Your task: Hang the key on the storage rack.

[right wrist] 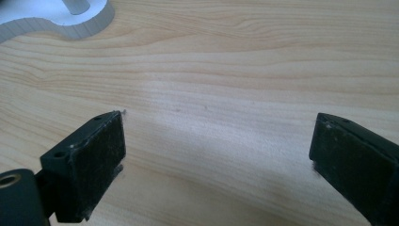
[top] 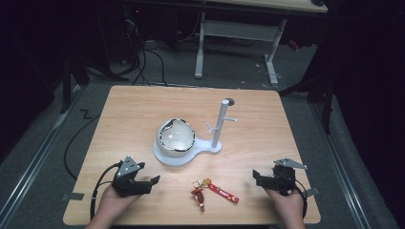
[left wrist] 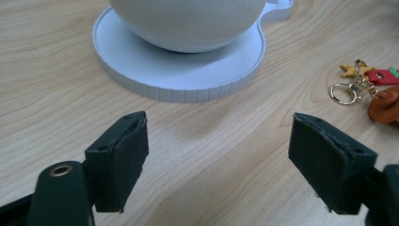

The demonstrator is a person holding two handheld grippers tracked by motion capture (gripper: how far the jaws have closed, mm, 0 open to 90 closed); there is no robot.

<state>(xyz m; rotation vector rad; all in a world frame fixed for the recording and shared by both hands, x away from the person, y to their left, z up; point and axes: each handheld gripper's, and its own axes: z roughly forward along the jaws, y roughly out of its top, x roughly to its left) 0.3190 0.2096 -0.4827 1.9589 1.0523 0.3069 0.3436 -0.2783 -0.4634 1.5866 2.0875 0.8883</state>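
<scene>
A keychain (top: 210, 190) with a red strap, gold rings and small charms lies flat near the table's front edge, between the two hands. My left gripper (top: 150, 183) rests low at the front left, open, with bare wood between its jaws. In the left gripper view the keychain (left wrist: 371, 87) lies ahead to the right of my left gripper (left wrist: 216, 127). My right gripper (top: 258, 179) sits at the front right, open and holding nothing. In the right gripper view, plain tabletop lies between the jaws of my right gripper (right wrist: 219, 122).
A white bowl (top: 176, 137) sits on a white stand base (top: 172, 157) at the table's middle, with an upright pegged post (top: 219, 121) to its right. The base's ribbed rim (left wrist: 141, 66) lies just ahead of the left jaws. Its corner (right wrist: 70, 23) appears far left of the right jaws.
</scene>
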